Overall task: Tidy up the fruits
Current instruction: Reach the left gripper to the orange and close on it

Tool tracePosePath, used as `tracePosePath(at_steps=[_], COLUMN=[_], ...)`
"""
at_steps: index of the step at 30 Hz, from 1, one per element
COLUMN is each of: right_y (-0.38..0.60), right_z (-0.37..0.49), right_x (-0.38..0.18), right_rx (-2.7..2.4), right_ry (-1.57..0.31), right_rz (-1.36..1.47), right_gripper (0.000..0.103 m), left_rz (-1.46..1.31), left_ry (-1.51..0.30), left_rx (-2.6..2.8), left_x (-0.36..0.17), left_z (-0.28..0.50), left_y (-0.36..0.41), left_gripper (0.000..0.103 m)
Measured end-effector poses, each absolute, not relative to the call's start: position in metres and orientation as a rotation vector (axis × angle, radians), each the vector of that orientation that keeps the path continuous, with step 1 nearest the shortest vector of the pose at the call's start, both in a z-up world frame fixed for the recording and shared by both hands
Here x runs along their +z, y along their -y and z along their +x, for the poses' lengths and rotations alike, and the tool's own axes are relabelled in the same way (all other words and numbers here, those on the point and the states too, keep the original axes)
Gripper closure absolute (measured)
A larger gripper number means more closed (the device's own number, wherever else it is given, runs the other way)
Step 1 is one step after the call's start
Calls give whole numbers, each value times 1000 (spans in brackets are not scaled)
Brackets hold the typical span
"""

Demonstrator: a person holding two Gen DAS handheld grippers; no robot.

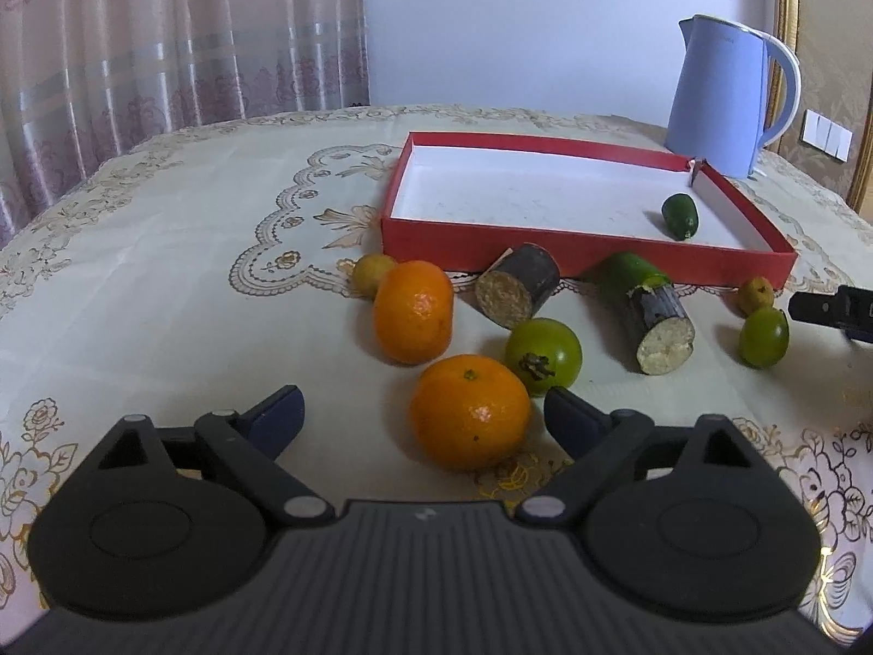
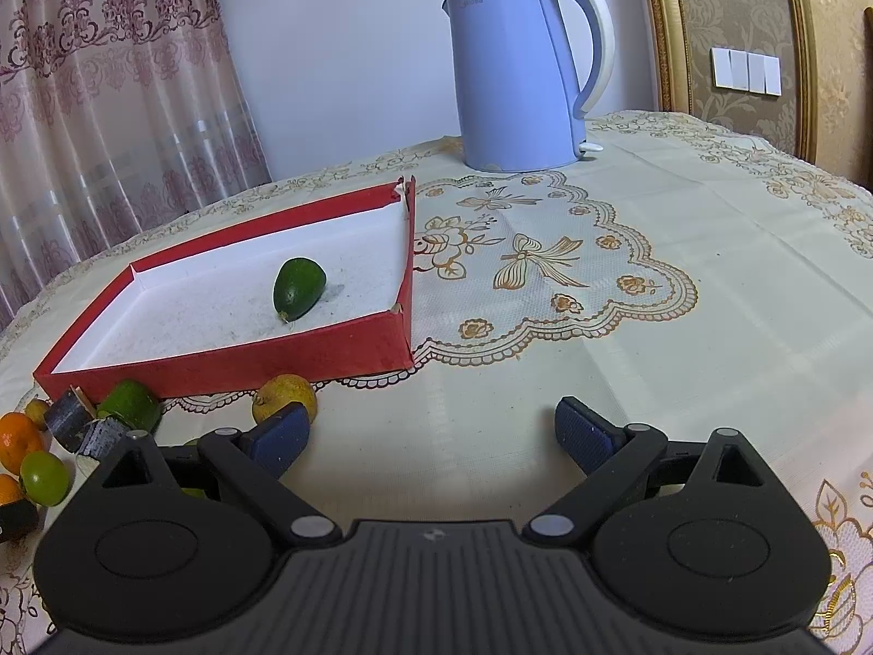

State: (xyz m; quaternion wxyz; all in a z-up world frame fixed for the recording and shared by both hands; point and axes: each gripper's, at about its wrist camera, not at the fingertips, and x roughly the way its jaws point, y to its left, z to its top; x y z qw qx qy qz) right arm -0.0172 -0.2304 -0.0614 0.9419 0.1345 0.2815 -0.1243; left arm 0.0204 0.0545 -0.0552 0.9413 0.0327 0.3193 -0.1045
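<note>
**Nearly all the fruit waits outside the box**

Only one green fruit (image 2: 299,288) lies in the red box (image 2: 229,363); the rest sit on the worktop (image 1: 163,295) before its near wall. The left gripper (image 1: 423,415), fingers wide, brackets the near orange (image 1: 470,412), seemingly lining up a grasp. The right gripper (image 2: 431,434), fingers wide and empty, hangs over bare cloth. Only the left view shows the whole cluster; the right shows the kettle (image 2: 518,71) fully.

Your left gripper (image 1: 423,415) is hovering, jaws spread wide, around a round orange tangerine (image 1: 470,411) lying on the cream embroidered tablecloth (image 1: 163,284), before a shallow red cardboard tray (image 1: 573,254).
</note>
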Motion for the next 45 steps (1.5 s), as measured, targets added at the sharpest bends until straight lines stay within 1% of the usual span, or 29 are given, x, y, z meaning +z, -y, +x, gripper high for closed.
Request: tracePosePath(at_steps=[7, 14, 16, 17, 19, 20, 22, 24, 45], right_y=[230, 230, 230, 230, 230, 230, 230, 230, 227], right_z=[-17, -17, -17, -17, -17, -17, -17, -17, -16], right_x=[-61, -61, -61, -61, -61, -61, -61, -61, -61], right_rx=[-254, -255, -255, -255, -255, -255, -255, -255, -262], right_ry=[-575, -576, -576, -577, -577, -577, -577, -577, -586], right_rz=[272, 271, 271, 271, 271, 271, 270, 270, 254], right_gripper=[6, 6, 6, 6, 6, 6, 6, 6, 5], left_rz=[65, 77, 73, 72, 79, 87, 93, 98, 97], left_ry=[-653, -643, -645, -643, -640, -638, -635, -634, -609], left_rx=[-195, -201, -217, -223, -231, -236, -255, -267, -248], left_x=[-55, -55, -55, -55, -54, -54, -54, -53, -44], left_z=[23, 22, 23, 23, 22, 22, 21, 20, 13], left_y=[-54, -52, -52, -52, -51, -49, -48, -46, -44], left_gripper=[11, 23, 31, 33, 42, 45, 57, 61, 62])
